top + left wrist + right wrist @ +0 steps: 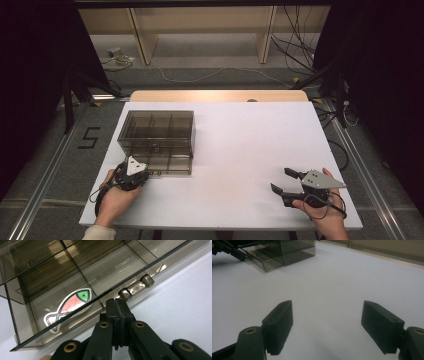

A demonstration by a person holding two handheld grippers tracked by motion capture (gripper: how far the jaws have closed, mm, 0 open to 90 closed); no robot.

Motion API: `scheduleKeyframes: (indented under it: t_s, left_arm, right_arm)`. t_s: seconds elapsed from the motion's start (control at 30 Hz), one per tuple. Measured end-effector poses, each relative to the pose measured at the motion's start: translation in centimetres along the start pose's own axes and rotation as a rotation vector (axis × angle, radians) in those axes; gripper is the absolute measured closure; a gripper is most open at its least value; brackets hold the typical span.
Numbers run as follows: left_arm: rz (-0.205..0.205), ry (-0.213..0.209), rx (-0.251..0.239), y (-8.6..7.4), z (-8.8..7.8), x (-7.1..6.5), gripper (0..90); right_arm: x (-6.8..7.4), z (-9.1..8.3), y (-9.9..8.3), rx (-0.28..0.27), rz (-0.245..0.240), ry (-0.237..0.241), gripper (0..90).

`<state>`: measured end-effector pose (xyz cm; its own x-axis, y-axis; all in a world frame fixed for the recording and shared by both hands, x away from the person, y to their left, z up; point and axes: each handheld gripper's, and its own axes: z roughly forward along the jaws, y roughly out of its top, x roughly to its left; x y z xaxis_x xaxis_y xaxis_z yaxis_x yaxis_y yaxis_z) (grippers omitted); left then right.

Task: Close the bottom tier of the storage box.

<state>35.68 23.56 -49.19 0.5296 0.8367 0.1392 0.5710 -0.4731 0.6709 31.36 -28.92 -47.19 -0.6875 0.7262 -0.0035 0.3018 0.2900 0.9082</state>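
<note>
half the fish sticker (67,307) behind smoky box (82,270) lid

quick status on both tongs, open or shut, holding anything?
Left tongs: shut, tips against the front edge of the smoky plastic box by its latch; whether they pinch the lid edge cannot be told.
Right tongs: open, holding nothing, over the white table.

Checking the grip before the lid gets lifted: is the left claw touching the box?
Touching. In the left gripper view the shut left claw pinches the lid edge of the box beside the latch.
</note>
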Motion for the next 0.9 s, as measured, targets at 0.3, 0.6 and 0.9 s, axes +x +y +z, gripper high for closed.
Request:
scheduleKeyframes:
  t_s: [0.3,0.6,0.9]
  left_arm:
    - [-0.003,0.001,0.000,0.18,0.13,0.01,89.8]
    - [-0.005,0.000,0.002,0.49,0.39,0.06,89.8]
    - [-0.013,0.005,0.000,0.76,0.66,0.25,89.8]
  right_arm:
    - [0.01,0.02,0.01,0.001,-0.001,0.002,26.0]
    - [-0.02,0.01,-0.01,0.002,0.001,0.001,26.0]
    - [-0.05,0.02,-0.03,0.002,0.002,0.002,26.0]
